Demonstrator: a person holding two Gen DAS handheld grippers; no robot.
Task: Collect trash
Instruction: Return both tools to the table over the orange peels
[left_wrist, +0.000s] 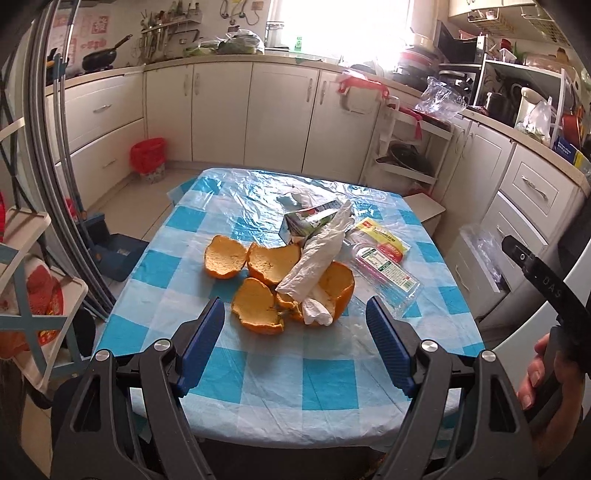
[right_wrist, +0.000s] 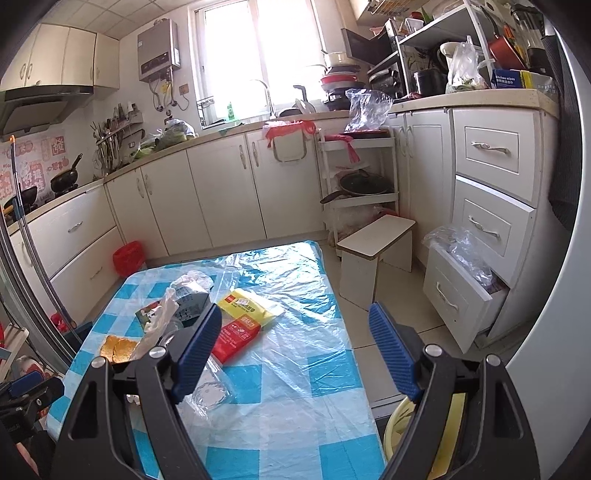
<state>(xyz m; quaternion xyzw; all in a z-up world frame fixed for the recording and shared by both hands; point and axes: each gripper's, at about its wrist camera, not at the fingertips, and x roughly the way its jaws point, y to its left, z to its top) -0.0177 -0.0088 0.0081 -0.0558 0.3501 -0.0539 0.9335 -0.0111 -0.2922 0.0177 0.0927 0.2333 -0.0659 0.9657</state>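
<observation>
- The left tongs (left_wrist: 295, 325) stand wide apart over the near edge of the bench (left_wrist: 258, 384), with nothing between the blue pads (left_wrist: 201, 347); they hold nothing.
- The right tongs (right_wrist: 295, 343) are equally wide and empty, hanging above the bench's near right corner, one pad over the cloth and the other past the right edge, above the floor.
- The bench carries a blue-and-white checked cloth under a sheet of clear plastic film (left_wrist: 258, 199).
- The trash lies in a loose heap around the middle of the bench.
- Orange peels (left_wrist: 258, 273), several cupped pieces with the pale inside up, lie nearest the near edge, touching one another.
- A crumpled white plastic bag (left_wrist: 317, 258) lies slantwise across the peels, one end resting on them.
- A flattened drink carton (left_wrist: 306, 221) lies just behind the peels, toward the far edge, partly under the bag.
- A yellow-and-red packet (right_wrist: 240, 325) lies right of the carton, toward the right edge.
- A clear wrapper with a printed label (left_wrist: 384, 273) lies beside the packet, touching it, in the left wrist view.
- A person's hand (left_wrist: 543, 373) shows at the right margin of the left wrist view, gripping a black handle.
- A red-lined bin (left_wrist: 147, 157) stands on the floor beyond the bench's far left corner, against the cupboards.
- A small white stool (right_wrist: 376, 247) stands on the floor off the far right corner.
</observation>
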